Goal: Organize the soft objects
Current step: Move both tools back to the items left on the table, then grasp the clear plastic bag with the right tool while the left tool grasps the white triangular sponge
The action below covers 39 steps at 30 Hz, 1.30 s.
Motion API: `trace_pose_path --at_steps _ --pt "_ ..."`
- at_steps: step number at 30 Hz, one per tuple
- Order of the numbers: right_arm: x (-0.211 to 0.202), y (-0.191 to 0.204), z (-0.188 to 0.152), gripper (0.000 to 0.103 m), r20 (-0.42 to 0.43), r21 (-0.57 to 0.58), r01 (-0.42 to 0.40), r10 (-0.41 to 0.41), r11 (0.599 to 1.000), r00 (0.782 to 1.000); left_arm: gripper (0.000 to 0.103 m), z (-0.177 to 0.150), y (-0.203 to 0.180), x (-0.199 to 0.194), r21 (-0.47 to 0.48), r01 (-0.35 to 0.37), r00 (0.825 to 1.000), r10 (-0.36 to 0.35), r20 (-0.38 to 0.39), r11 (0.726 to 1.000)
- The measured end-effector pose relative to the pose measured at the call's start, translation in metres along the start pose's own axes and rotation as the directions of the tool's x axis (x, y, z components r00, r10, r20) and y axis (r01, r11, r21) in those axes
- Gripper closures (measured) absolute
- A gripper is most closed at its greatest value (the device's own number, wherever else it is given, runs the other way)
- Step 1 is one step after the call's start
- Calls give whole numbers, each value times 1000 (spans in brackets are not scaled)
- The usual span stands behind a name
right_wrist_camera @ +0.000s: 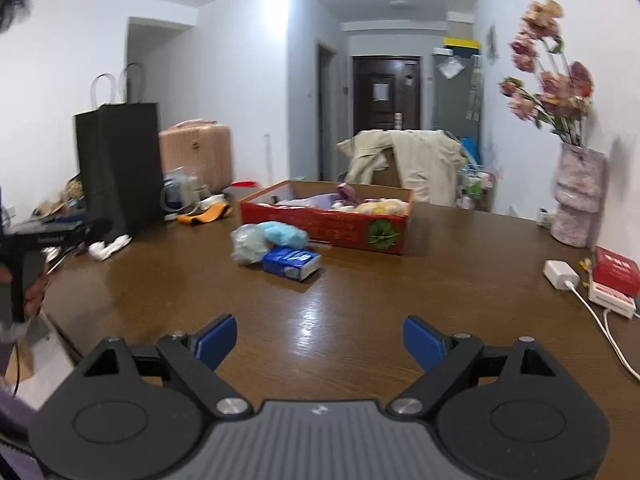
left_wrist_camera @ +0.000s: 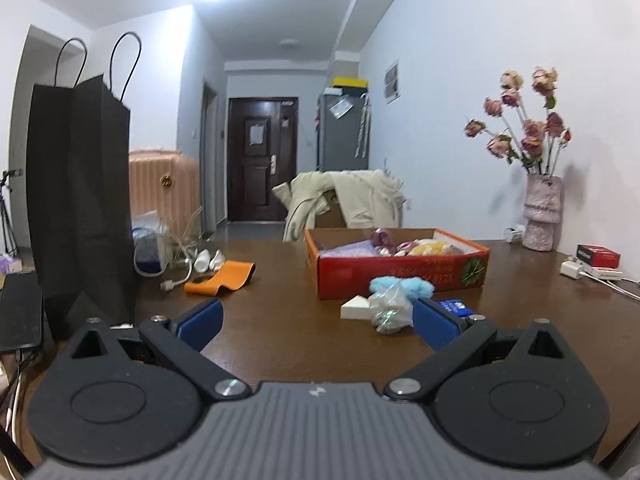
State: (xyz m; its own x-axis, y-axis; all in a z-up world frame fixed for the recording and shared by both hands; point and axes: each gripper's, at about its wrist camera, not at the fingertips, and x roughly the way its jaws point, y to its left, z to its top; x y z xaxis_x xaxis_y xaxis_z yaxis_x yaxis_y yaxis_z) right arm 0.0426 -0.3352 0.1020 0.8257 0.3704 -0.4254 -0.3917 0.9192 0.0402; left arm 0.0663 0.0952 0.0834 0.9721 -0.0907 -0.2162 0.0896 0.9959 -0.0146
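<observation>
A red cardboard box point(left_wrist_camera: 400, 276) point(right_wrist_camera: 320, 226) sits on the brown table and holds soft items: a purple cloth point(left_wrist_camera: 352, 249), a yellow plush point(left_wrist_camera: 434, 247) point(right_wrist_camera: 384, 205). In front of it lie a blue fluffy piece point(left_wrist_camera: 404, 285) point(right_wrist_camera: 285, 234), a crinkled clear plastic bag point(left_wrist_camera: 390, 309) point(right_wrist_camera: 246, 245), a white sponge wedge point(left_wrist_camera: 355, 308) and a blue tissue pack point(right_wrist_camera: 291, 261) point(left_wrist_camera: 456, 307). My left gripper point(left_wrist_camera: 316, 322) is open, low over the table just short of the bag. My right gripper point(right_wrist_camera: 318, 340) is open over bare table, well short of the pile.
A tall black paper bag point(left_wrist_camera: 80, 208) point(right_wrist_camera: 120, 168) stands at the left, an orange strap point(left_wrist_camera: 222, 278) and cable beside it. A vase of dried flowers point(left_wrist_camera: 540, 216) point(right_wrist_camera: 578, 196), a white charger point(right_wrist_camera: 560, 274) and red boxes point(right_wrist_camera: 614, 276) sit at the right. A hand holds the other gripper point(right_wrist_camera: 36, 240).
</observation>
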Motion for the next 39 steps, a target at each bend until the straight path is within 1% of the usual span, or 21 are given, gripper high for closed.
trace_pose_path --at_steps 2,5,7,9,12,14,16,17,19,22,23,25,27,29,32,33,34,35,36,37,39 --pt "6 2 3 13 21 -9 4 -3 1000 1000 0 -2 1 11 -13 6 1000 -6 -25 1000" --pt "38 7 10 12 47 16 -30 29 999 998 0 -9 -3 45 8 4 996 -3 -94 1000" --pt "74 17 18 12 58 19 -49 48 999 997 0 -10 -5 69 21 9 992 -6 -123 1000" --pt "111 26 26 12 49 19 -40 39 999 998 0 -11 -8 93 48 -19 987 27 -159 999" --pt "172 39 43 15 1 43 -50 50 998 999 0 -9 -6 125 84 -9 982 25 -188 996" --pt "203 50 51 17 18 28 -71 70 997 997 0 -8 1 148 82 -10 974 28 -223 997" --pt "233 63 58 26 34 -22 -79 79 997 996 0 -4 7 167 80 -14 967 33 -251 997" --pt "246 68 61 29 23 -39 -75 75 996 997 0 -1 8 175 85 -14 966 36 -257 996" --pt "276 80 67 39 -11 -64 -101 101 993 995 0 6 10 188 114 -6 967 34 -251 993" --pt "308 90 73 43 -48 -71 -110 107 991 993 0 13 10 207 144 9 968 27 -250 990" --pt "316 91 75 47 -51 -70 -115 111 991 992 0 14 9 213 154 20 967 20 -253 988" --pt "329 92 77 84 -75 -83 -141 135 987 988 0 12 5 226 173 48 965 -1 -261 984" --pt "324 86 77 86 -85 -93 -151 143 984 986 2 9 0 241 158 76 958 -28 -287 984" --pt "308 74 79 86 -37 -80 -146 144 986 989 3 8 -8 257 120 119 948 -76 -310 986" --pt "285 44 84 86 98 3 -157 156 988 983 13 7 -27 276 114 188 935 -142 -323 976" --pt "281 35 85 86 128 31 -158 153 987 980 20 4 -33 280 128 203 934 -152 -323 971" --pt "278 26 85 86 151 61 -153 143 986 978 33 0 -36 283 140 209 932 -153 -328 968" --pt "275 19 84 86 162 85 -137 122 987 979 41 -4 -38 285 149 212 928 -151 -339 966" --pt "272 14 82 86 178 95 -125 106 988 978 61 -8 -39 288 154 213 923 -147 -355 965" --pt "272 10 80 86 185 101 -115 95 988 978 69 -9 -37 290 139 228 914 -162 -372 964" --pt "276 7 78 86 161 122 -80 60 989 985 70 -8 -32 290 81 248 908 -203 -367 965"
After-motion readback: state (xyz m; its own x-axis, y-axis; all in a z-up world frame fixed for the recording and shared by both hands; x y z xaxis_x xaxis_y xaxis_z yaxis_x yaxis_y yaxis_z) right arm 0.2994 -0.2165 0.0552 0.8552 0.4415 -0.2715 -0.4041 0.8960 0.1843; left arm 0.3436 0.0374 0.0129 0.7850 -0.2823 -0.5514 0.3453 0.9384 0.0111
